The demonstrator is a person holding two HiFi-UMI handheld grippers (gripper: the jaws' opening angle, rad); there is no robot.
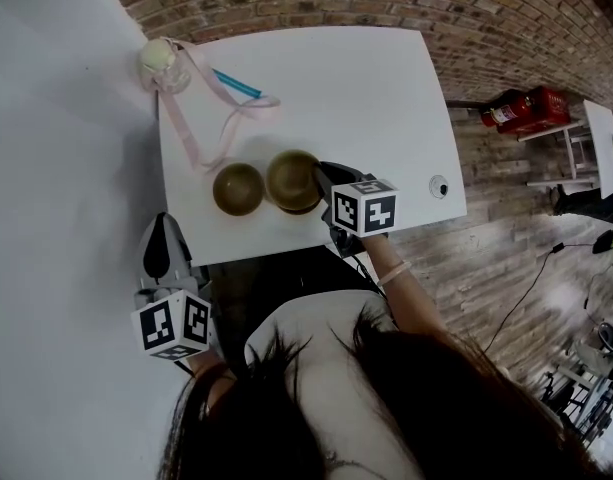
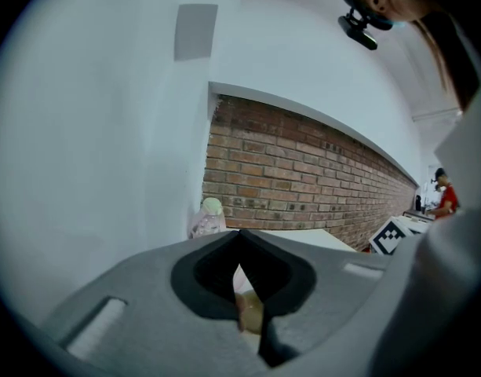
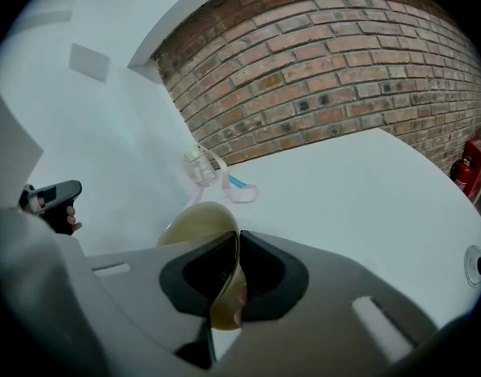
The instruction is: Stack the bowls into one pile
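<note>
Head view: closest to the lens, dark hair (image 1: pixel 436 408) and a pale top (image 1: pixel 316 338), seen from above. Lower left, off the edge of the white table (image 1: pixel 376 98), the left gripper (image 1: pixel 159 236), well apart from both bowls. At the table's near edge, the right gripper (image 1: pixel 321 183), clamped on the rim of the right-hand bowl (image 1: pixel 291 178). Just beside that, to the left and seemingly touching it, the second bowl (image 1: pixel 238 188), upright on the tabletop. At the far left corner, a clear bottle (image 1: pixel 166 65) with a pink strap (image 1: pixel 201 128) trailing toward the bowls.

Left gripper view: jaws pressed together at the tips, gripping nothing. Through the slit below them, a sliver of tan. Beyond, the bottle and a brick wall (image 2: pixel 303 171).

Right gripper view: jaws narrow, pinching the thin golden wall of the right-hand bowl, tilted between them. Cannot tell whether lifted off the table.
</note>
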